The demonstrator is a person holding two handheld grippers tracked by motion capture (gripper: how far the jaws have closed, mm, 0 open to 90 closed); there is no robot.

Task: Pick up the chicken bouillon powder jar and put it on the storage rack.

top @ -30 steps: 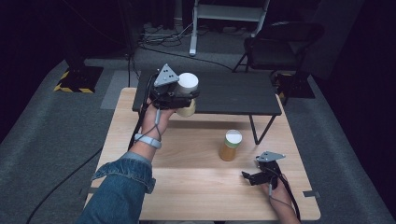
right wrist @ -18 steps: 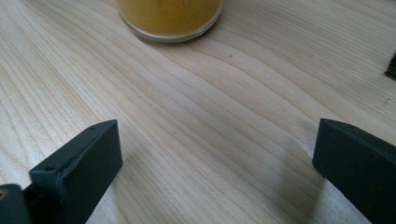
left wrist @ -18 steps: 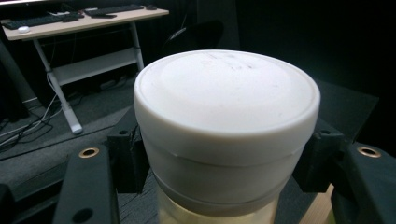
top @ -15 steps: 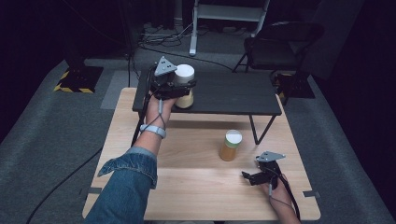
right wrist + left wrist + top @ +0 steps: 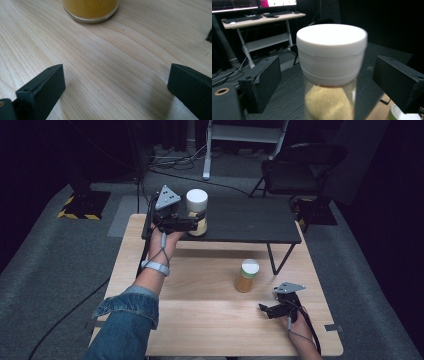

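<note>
**Black jaws let go of the pale jar on the dark shelf**

Wood grain runs under the right gripper (image 5: 272, 309), which rests near the front right corner of the wooden table (image 5: 200, 320) with its jaws wide and nothing between them. Just beyond it stands a small glass jar of yellow-orange filling (image 5: 246, 276) with a pale lid, right of the table's middle.

Farther back, a low black shelf (image 5: 250, 220) with a finely ribbed matt top spans the table's far edge on thin metal legs. At its left end the left gripper (image 5: 196, 223) has just been opening: its flat, blocky jaws stand clear on either side of the white-lidded jar (image 5: 331, 65), which sits upright on the shelf. That jar is a clear cylinder with a smooth, thick white screw cap and a pale, fluffy yellow filling.

My judgement: the step is releasing the jar. Doing it well means keeping the jaws wide and drawing the hand straight back toward the near side, level, so neither pad clips the smooth glass and tips a tall, narrow jar.
</note>
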